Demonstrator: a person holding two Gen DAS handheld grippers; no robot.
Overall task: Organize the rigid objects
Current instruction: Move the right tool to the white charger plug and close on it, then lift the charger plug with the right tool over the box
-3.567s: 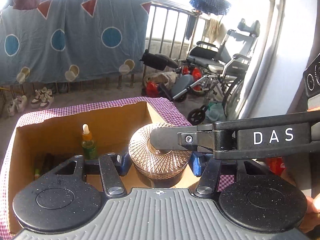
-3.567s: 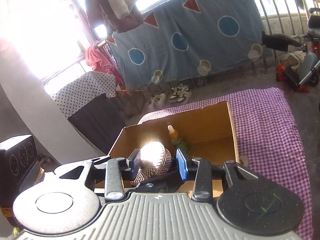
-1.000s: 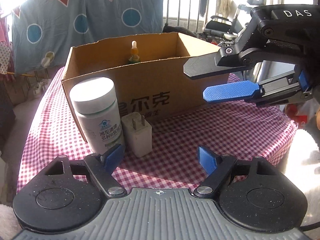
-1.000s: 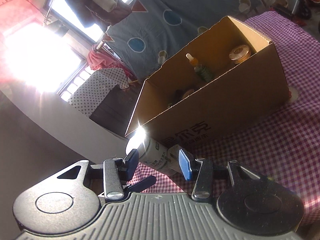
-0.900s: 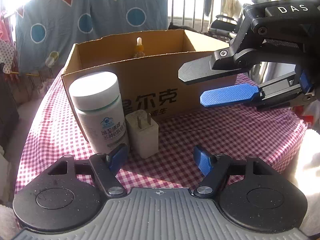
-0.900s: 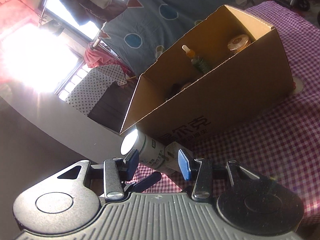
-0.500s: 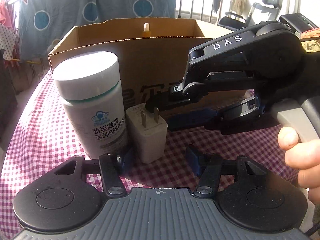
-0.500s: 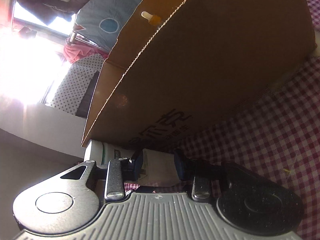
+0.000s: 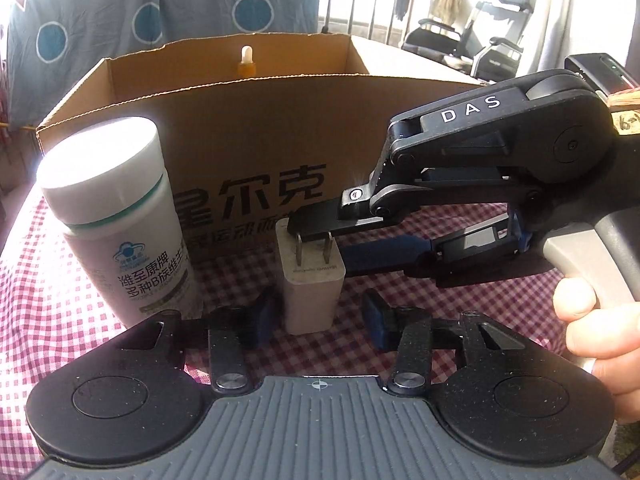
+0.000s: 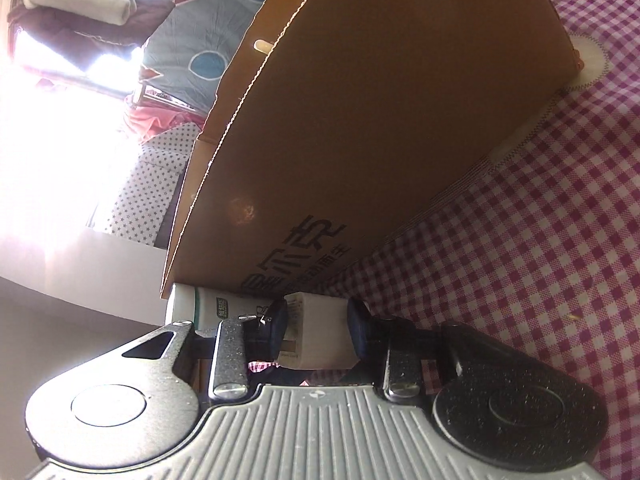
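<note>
Broadly, the purple-and-white checked cloth surface [image 9: 48, 280] fills the lower frame, with one open brown cardboard box [image 9: 260, 128] across the middle. One white plastic vitamin bottle with a green-banded cap [image 9: 120, 220] stands at the left, touching the box front.

Two grippers are at work. The right gripper [image 10: 316, 332], held by a hand [image 9: 592, 320] at the right edge, has its jaws pinching one white two-prong plug adapter [image 9: 310, 292], which stands upright on the surface at lower centre, just right of the bottle. The left gripper [image 9: 319, 318] has jaws closing with the adapter's foot between them, pads not yet pressing.

The step in hand looks like picking up the adapter; next it wants a clean lift over the box wall. One amber dropper bottle with a white tip [image 9: 246, 60] already stands inside, at top centre.
</note>
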